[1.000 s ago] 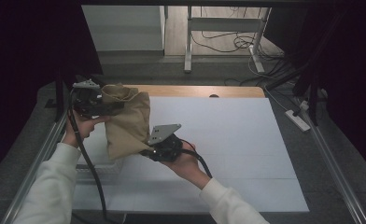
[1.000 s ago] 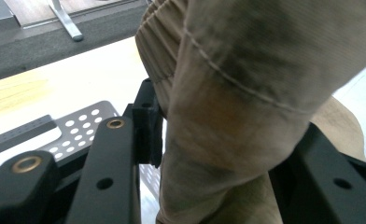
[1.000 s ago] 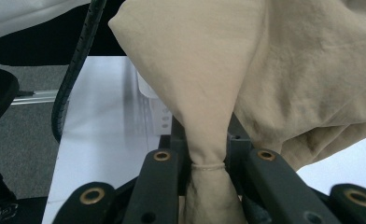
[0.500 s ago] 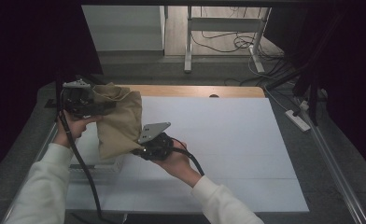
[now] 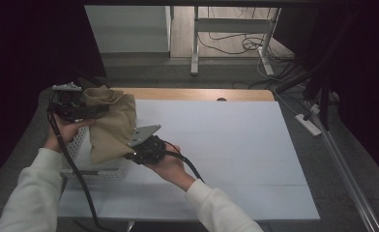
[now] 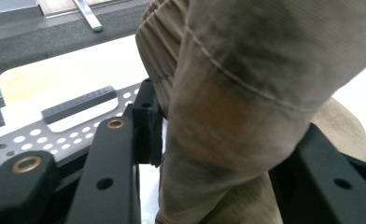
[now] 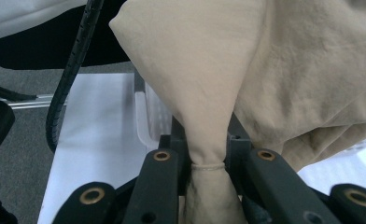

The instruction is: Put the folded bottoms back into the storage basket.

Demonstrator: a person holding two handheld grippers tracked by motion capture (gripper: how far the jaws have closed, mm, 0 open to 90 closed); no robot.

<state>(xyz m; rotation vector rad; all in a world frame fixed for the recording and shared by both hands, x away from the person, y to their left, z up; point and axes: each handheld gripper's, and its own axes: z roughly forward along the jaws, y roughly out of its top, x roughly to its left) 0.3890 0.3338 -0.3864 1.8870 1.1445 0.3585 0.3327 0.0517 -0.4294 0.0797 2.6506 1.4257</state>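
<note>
Over white table [image 5: 226, 135], two tongs pinch one tan garment [image 5: 111, 128].

A broad white sheet [image 5: 236, 140] covers the tabletop, leaving a pale wooden strip [image 5: 197, 94] bare along its far edge. A small dark spot [image 5: 221, 99] sits where the two meet. To the right, a white power strip [image 5: 308, 124] lies on the grey floor [image 5: 178, 75]. Beyond the table stand white metal frame legs [image 5: 195, 43], with black cables [image 5: 226, 46] looped beside them.
</note>
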